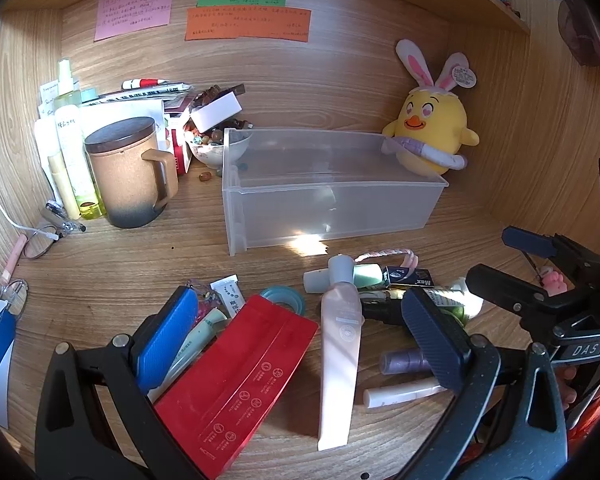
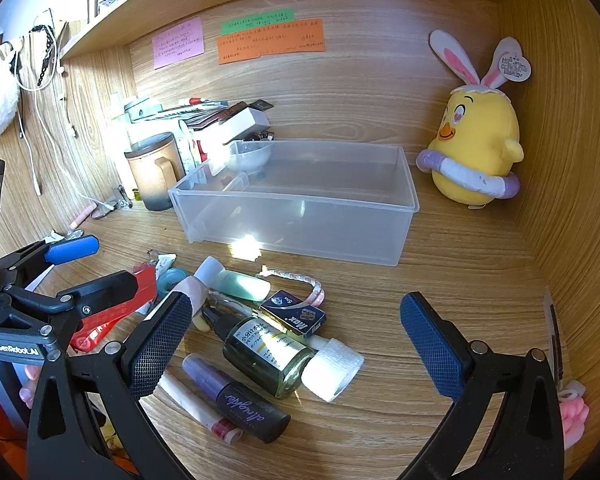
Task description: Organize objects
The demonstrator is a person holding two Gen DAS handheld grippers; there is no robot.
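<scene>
Sitting empty, clear bin [image 2: 300,216], lidded mug [image 1: 128,172]

Bare counter [image 2: 460,264] lies right of the clutter, running from the near edge to the yellow plush chick [image 2: 476,144] in the far right corner. The clear plastic bin [image 2: 300,216] stands across the middle with its top open. A narrow strip of wood separates its near wall from the heap of tubes and bottles [image 2: 260,344]. On the far left the lidded mug [image 1: 128,176] and stacked boxes [image 1: 204,116] crowd the bin's left end.
</scene>
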